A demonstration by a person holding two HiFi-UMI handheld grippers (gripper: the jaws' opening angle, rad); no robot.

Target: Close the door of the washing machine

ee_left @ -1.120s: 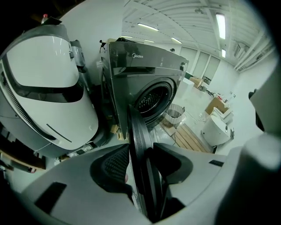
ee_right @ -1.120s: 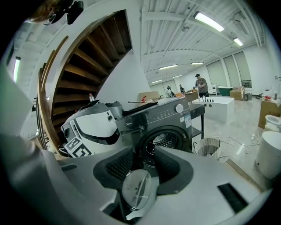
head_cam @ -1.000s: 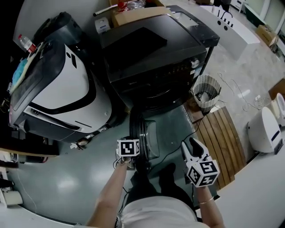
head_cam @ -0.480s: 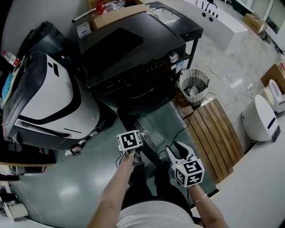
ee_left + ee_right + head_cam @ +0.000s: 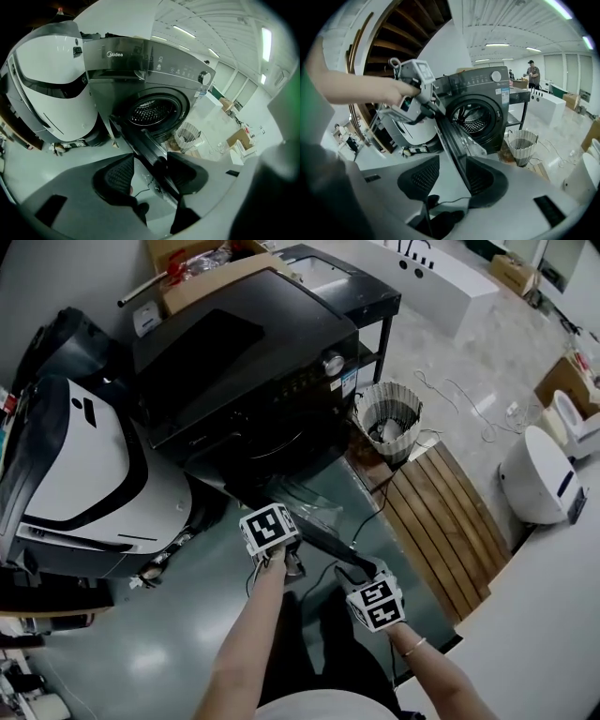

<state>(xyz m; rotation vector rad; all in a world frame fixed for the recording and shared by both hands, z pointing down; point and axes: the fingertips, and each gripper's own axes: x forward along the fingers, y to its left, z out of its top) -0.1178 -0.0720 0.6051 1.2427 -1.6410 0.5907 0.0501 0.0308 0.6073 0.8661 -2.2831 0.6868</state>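
Black washing machine point(image 5: 234, 371), green floor point(image 5: 169, 615)

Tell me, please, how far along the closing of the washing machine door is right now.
Done: nothing yet; the door stands swung out from the washing machine, its drum opening exposed. In hand: the left tool and right tool both straddle the door's rim, their jaws opening, so neither seems to clamp it. Left: push the door round onto the drum opening until it shuts.
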